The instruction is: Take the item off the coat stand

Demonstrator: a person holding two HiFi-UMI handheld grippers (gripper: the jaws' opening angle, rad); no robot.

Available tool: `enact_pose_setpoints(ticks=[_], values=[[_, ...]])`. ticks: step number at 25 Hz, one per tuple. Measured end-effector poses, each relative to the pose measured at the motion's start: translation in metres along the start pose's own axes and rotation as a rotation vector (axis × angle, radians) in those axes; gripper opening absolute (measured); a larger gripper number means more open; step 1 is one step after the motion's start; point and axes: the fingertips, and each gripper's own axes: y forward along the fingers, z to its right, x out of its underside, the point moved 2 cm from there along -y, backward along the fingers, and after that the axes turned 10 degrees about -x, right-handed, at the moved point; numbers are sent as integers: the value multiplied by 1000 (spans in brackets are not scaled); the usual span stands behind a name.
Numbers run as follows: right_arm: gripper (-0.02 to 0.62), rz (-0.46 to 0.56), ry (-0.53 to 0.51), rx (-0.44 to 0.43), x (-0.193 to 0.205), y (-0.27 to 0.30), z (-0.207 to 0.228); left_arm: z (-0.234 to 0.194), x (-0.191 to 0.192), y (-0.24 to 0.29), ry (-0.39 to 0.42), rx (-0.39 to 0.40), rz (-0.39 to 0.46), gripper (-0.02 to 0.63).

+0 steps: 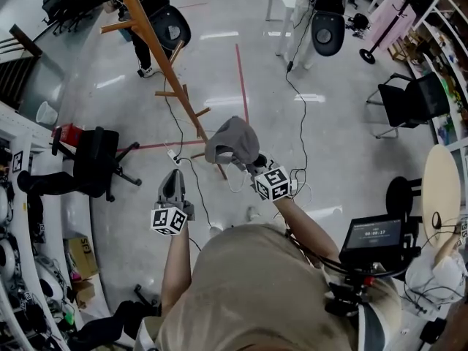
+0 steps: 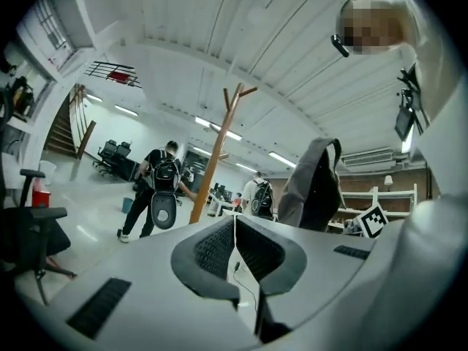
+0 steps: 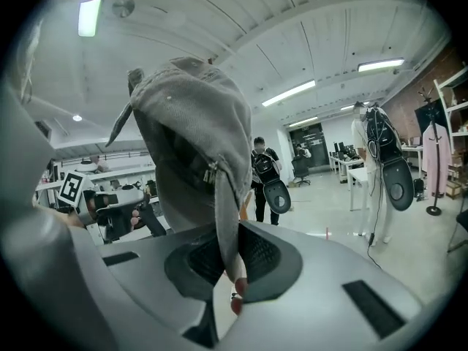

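The wooden coat stand [image 1: 157,57] leans across the upper left of the head view; the left gripper view shows the coat stand [image 2: 216,159] upright and bare further off. A grey cap [image 1: 232,141] hangs free of the stand from my right gripper [image 1: 247,163]. In the right gripper view the jaws of my right gripper [image 3: 227,258] are shut on a strip of the cap [image 3: 194,145], which fills the space above them. My left gripper [image 1: 173,180] is a little left of the cap. Its jaws are shut with nothing between them [image 2: 234,229], and the cap [image 2: 314,185] shows to its right.
A black office chair [image 1: 99,159] stands at the left, by white shelving [image 1: 22,196]. People with backpacks [image 1: 157,20] stand past the stand and at a white table [image 1: 325,20]. A black chair [image 1: 409,101] and a round table [image 1: 441,185] are at the right. A cable [image 1: 179,134] runs over the floor.
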Motion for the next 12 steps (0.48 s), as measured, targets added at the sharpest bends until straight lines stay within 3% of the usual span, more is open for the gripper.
enact_pose_setpoints(ticks=[12], values=[[28,40,16,-114,-27,-42,-40,34,-20,-35,7,14,25,20]])
